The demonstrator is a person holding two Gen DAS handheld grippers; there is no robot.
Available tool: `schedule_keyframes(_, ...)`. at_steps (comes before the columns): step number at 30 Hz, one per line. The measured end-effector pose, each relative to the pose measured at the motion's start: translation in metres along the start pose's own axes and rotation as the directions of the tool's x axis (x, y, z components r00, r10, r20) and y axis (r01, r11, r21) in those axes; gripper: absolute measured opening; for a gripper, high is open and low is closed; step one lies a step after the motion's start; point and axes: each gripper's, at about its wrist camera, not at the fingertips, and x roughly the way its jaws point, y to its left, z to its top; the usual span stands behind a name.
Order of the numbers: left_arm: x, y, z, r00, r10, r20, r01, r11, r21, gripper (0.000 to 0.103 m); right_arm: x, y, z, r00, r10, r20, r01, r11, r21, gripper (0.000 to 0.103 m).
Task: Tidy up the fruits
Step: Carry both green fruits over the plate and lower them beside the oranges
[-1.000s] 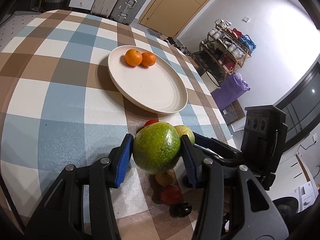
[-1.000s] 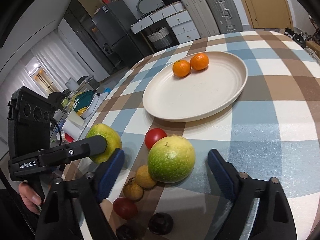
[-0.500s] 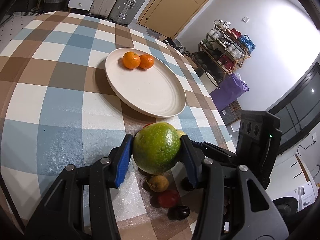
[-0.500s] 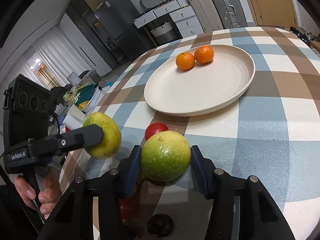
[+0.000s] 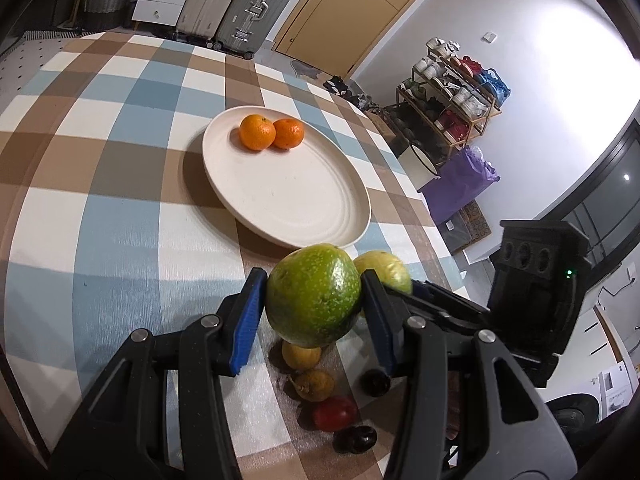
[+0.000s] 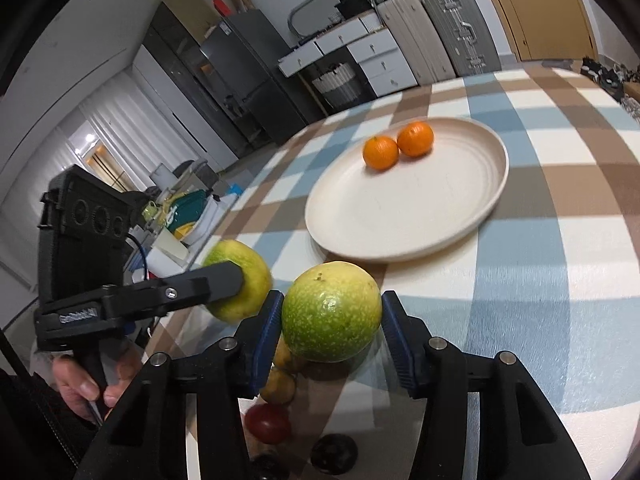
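My right gripper [image 6: 331, 322] partly hides the small fruits [image 6: 267, 423] beneath it, so I cannot count them surely. Two oranges [image 5: 258, 132] sit on the plate [image 5: 296, 200]. Each gripper clamps one green fruit [image 6: 331, 312] near the plate; the right closed just now, the left gripper [image 5: 312, 306] holds its darker fruit [image 5: 312, 300], angled downward.

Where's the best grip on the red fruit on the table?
From above, across its round middle, pinching crosswise to the row: the red fruit sits close between a brownish fruit and a dark fruit, so those two ends look blocked while the other sides look freer.
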Motion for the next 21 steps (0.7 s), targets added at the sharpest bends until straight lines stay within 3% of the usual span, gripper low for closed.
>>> schedule_keyframes(21, 0.031, -0.029, 0.078, 0.996, 0.089, 0.032, -0.092, 0.990, 0.108, 0.045, -0.015, -0.016, 0.070, 0.994, 0.012, 0.112, -0.010, 1.000, -0.014, 0.050)
